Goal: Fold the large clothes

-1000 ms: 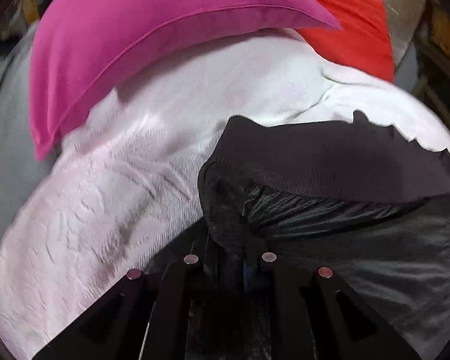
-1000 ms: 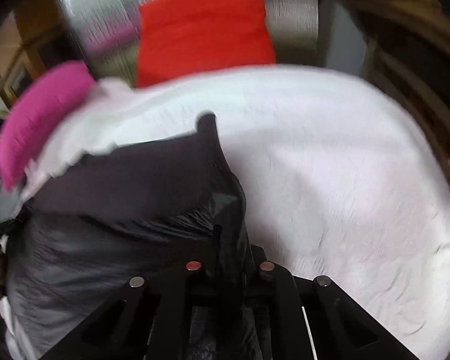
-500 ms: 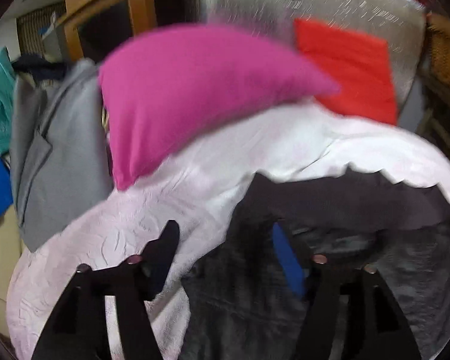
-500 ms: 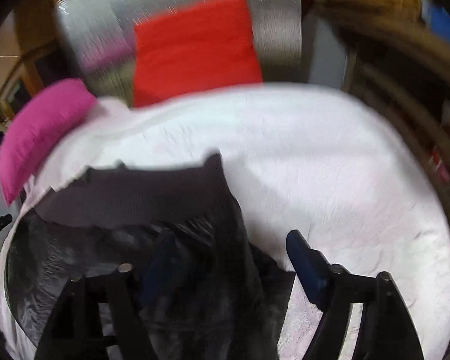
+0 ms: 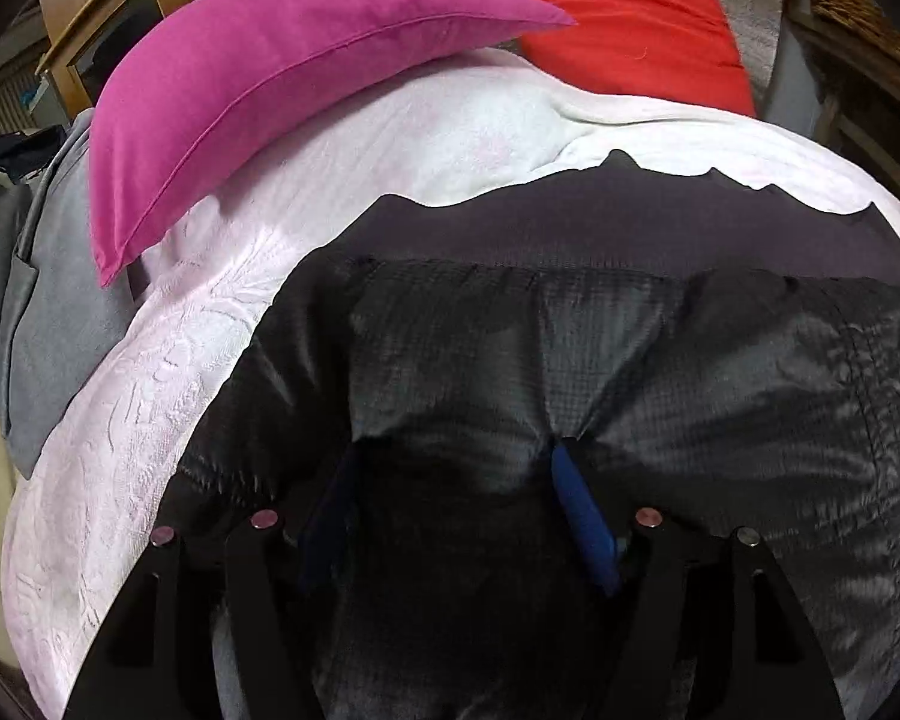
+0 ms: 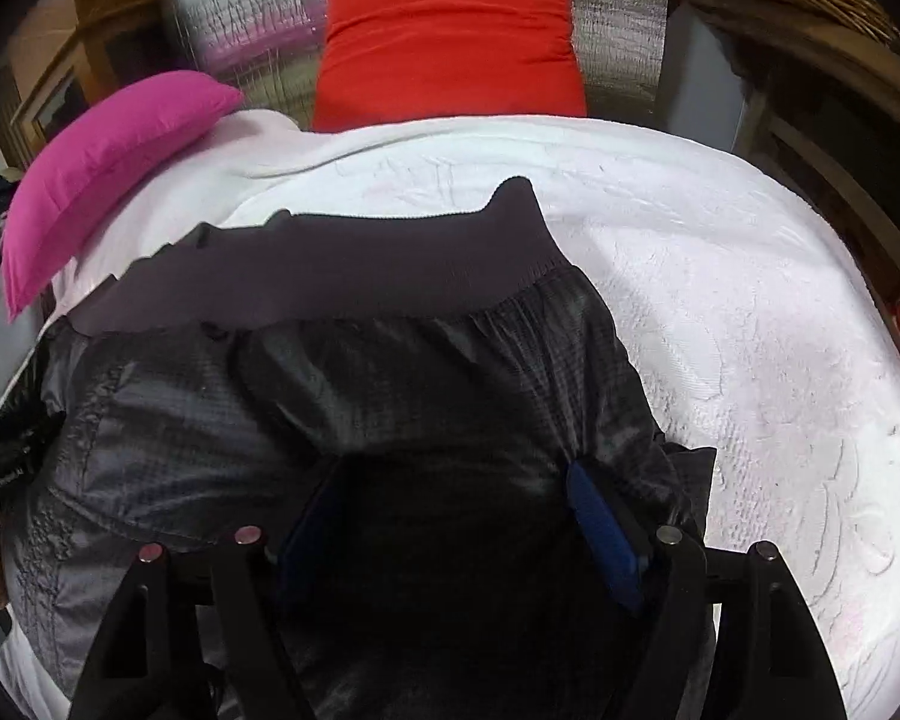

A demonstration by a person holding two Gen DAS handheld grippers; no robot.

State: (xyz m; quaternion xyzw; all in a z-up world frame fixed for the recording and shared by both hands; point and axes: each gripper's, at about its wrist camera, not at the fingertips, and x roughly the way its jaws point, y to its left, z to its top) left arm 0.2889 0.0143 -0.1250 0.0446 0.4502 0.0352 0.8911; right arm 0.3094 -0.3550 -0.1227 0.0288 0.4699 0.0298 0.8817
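Black jacket (image 5: 600, 360) lies folded ahead of our left gripper (image 5: 456, 498) and right gripper (image 6: 450, 510), both just spread wide to release it, fabric slack between the jaws.

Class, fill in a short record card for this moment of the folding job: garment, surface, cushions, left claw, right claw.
garment: black jacket with a ribbed hem band, lying spread on the bed
surface: white textured bedspread
cushions: pink cushion at the far left, red cushion upright at the head of the bed
left claw: open, having just opened; jacket fabric lies between its blue pads, not pinched
right claw: open, having just opened; over the jacket's right edge, fabric between the pads, not pinched
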